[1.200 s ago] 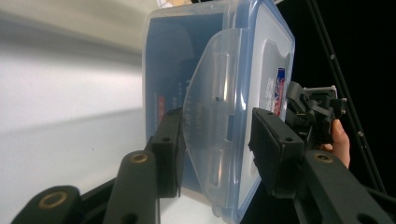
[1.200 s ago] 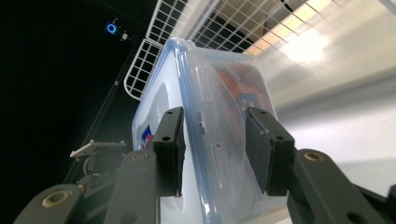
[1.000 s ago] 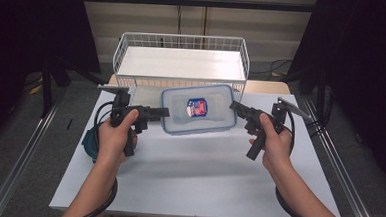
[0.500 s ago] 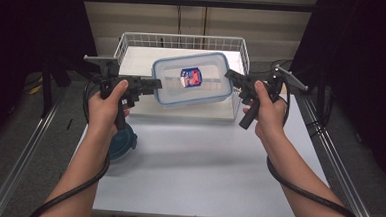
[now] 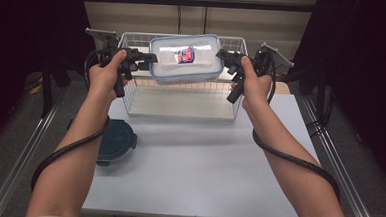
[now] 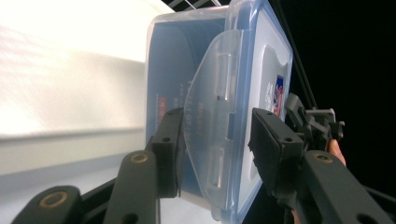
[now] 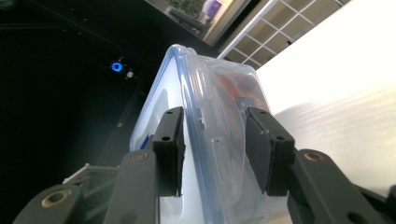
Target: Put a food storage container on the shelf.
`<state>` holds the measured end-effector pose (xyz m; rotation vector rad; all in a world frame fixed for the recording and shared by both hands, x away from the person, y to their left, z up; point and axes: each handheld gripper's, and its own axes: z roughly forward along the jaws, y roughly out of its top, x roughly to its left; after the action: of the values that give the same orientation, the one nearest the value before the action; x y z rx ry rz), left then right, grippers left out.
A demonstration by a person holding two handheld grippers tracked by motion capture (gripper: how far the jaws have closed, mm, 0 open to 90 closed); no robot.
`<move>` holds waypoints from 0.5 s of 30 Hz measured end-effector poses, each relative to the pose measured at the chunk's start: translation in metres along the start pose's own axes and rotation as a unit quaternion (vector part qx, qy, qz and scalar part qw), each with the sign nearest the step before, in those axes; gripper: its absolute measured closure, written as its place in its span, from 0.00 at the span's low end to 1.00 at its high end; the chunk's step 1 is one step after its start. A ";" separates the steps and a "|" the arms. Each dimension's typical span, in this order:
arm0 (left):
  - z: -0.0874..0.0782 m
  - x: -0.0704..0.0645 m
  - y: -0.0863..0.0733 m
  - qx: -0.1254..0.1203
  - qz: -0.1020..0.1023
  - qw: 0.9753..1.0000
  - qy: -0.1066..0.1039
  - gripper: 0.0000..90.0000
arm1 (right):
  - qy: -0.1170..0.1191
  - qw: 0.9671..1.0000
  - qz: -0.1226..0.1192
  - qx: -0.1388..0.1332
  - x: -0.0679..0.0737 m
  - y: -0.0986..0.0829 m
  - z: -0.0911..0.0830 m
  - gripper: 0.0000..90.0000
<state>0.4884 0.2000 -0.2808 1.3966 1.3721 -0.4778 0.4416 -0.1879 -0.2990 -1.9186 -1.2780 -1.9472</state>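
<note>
1. Both forearms reached forward from the bottom of the high view, raised above the white table [image 5: 193, 163]. The left gripper [image 5: 146, 59] and the right gripper [image 5: 223, 55] faced each other, one at each short end of a clear rectangular plastic food container with a blue-rimmed lid [image 5: 186, 58].
2. Each gripper's jaws were closed onto an end of the container, one jaw over the lid and the other under the base. The box hung in the air, lid up, above the white wire basket [image 5: 181, 95] at the table's far edge.
3. The left gripper view showed what the high view could not: the lid's translucent locking flap [image 6: 210, 140] between the jaws, and the person's other hand at the far end. The red and blue label [image 6: 279, 93] appeared edge-on here (from above it sat in the lid's middle).
4. The right gripper view showed the opposite locking flap [image 7: 224, 158] between its jaws, with the basket's wire grid beyond.
5. A dark teal round lidded container [image 5: 115, 142] stood at the table's left edge. Dark curtains flanked the table, with grey floor below.
</note>
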 end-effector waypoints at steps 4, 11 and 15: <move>0.005 0.003 0.018 -0.005 -0.015 1.000 0.007 0.63 | -0.013 1.000 0.012 -0.005 -0.003 0.005 0.013 0.64; 0.009 0.010 0.042 -0.025 -0.034 0.999 0.018 0.62 | -0.028 0.999 0.018 -0.002 0.001 0.009 0.032 0.64; 0.013 0.014 0.048 -0.033 -0.042 0.998 0.022 0.62 | -0.040 0.999 0.022 -0.016 0.001 0.012 0.044 0.63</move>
<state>0.5401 0.2064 -0.2782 1.3079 1.4738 -0.4540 0.4824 -0.1680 -0.2999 -2.0408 -1.2195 -1.8986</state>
